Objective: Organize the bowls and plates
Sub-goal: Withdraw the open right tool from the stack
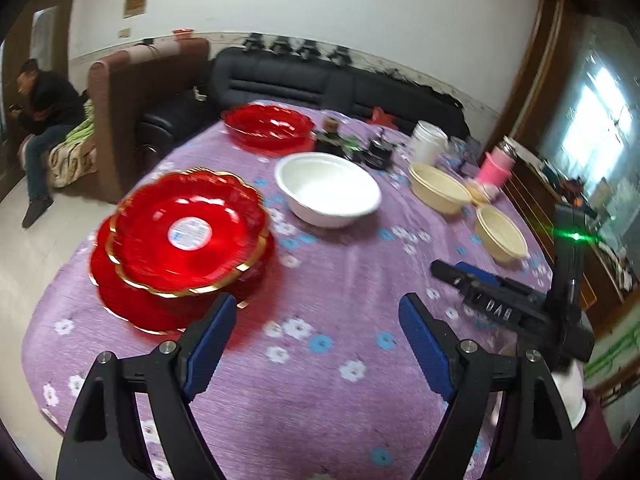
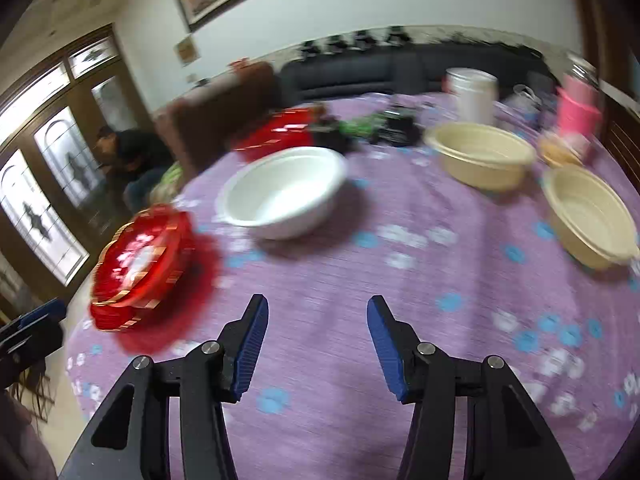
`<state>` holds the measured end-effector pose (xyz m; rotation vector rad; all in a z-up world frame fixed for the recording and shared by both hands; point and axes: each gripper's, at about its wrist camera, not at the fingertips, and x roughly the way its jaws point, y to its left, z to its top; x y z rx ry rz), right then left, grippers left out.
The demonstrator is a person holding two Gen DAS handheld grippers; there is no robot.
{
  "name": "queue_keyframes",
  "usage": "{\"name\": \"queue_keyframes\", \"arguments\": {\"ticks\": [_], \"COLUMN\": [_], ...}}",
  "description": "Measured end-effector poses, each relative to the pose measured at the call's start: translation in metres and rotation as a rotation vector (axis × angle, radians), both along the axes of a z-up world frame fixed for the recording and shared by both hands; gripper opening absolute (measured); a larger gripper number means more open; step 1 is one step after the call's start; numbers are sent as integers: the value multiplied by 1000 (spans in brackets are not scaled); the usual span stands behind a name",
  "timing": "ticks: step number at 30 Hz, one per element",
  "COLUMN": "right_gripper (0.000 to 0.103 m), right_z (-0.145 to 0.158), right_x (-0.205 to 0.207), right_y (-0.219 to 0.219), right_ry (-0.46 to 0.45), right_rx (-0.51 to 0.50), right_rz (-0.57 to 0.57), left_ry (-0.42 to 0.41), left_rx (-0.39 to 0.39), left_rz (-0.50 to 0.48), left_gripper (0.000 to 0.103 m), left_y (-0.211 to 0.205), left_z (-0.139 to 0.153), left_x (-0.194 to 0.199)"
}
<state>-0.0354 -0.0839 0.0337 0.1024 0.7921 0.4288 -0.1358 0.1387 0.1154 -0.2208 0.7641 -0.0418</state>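
Both claws are spread and hold nothing: left claw (image 1: pixel 318 312), right claw (image 2: pixel 318 314). The red plates (image 1: pixel 184 236) sit crooked (near the table edge), so a bump could knock them off.

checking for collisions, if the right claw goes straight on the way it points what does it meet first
Most likely the bare purple tablecloth just ahead of the open right claw; the white bowl lies beyond, though depth is unclear.

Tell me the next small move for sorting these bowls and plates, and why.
Probably bring the right hand-held gripper forward and to the right to the nearer cream bowl, to nest it in the other cream bowl. Both hand-held grippers are open and empty, the red plates are already stacked, and the two cream bowls stand apart on the purple tablecloth.
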Motion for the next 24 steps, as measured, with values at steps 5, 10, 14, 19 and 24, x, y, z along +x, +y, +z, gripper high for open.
{"name": "queue_keyframes", "arguments": {"ticks": [5, 10, 14, 19, 24], "right_gripper": [56, 55, 55, 55, 55], "right_z": [-10, -14, -14, -14, -17], "right_x": [3, 2, 2, 12, 27], "right_y": [-68, -121, -150, -184, -233], "right_ry": [27, 46, 43, 44, 56], "right_rx": [22, 43, 56, 100, 190], "right_rz": [-135, -248, -307, -403, -580], "left_ry": [30, 65, 87, 102, 111], "left_rx": [-2, -11, -6, 3, 5], "left_rz": [-32, -61, -87, -101, -86], "left_gripper": [82, 82, 82, 82, 82], "left_y": [-18, -33, -43, -49, -46], "left_z": [-11, -23, -30, -36, -39], "left_x": [2, 10, 15, 17, 19]}}
